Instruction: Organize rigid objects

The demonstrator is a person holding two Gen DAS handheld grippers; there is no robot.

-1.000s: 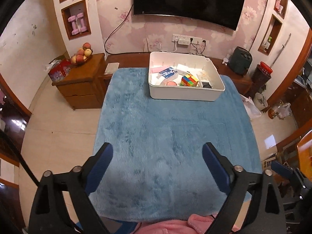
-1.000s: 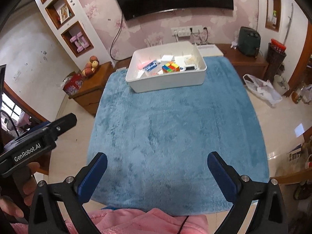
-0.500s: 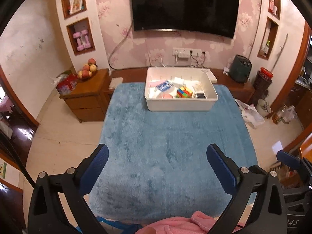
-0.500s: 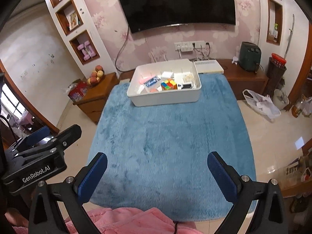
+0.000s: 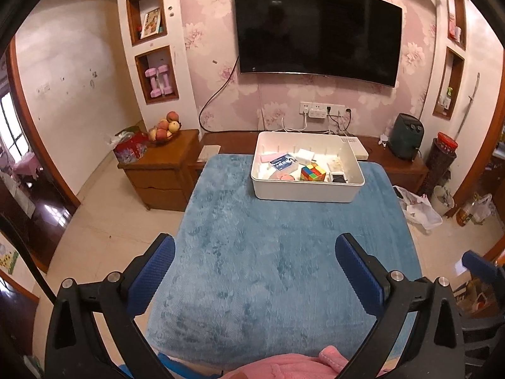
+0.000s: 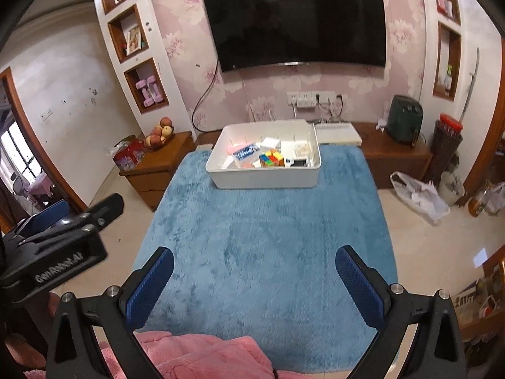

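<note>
Straight ahead of both grippers, at the far end of the fluffy blue rectangular blanket (image 5: pixel 284 252) that covers the table, stands the white rectangular plastic bin (image 5: pixel 304 194) holding the sorted things: a multicoloured puzzle cube (image 5: pixel 312 172), a blue-and-white printed box (image 5: pixel 284 162) whose lettering is too small to read, a small white box (image 6: pixel 270 143), a pink flat piece (image 5: pixel 268 157) and a small dark-screened gadget (image 5: pixel 339 177). The left gripper (image 5: pixel 254 254) hangs over the near half of the blanket, its jaws having just widened to their fullest, blue ribbed pads (image 5: pixel 154 267) far apart with only blanket between them. The right gripper (image 6: pixel 254 267) hovers likewise, pads spread wide and nothing between them. In the right wrist view, the left gripper's black body sits off to the left, carrying white lettering blurred but seemingly "GenRobot.AI". Beyond the bin a large black wall-mounted television (image 6: pixel 296 20) faces the grippers. A pink fleecy sleeve (image 6: pixel 195 357) lies just below the jaws
</note>
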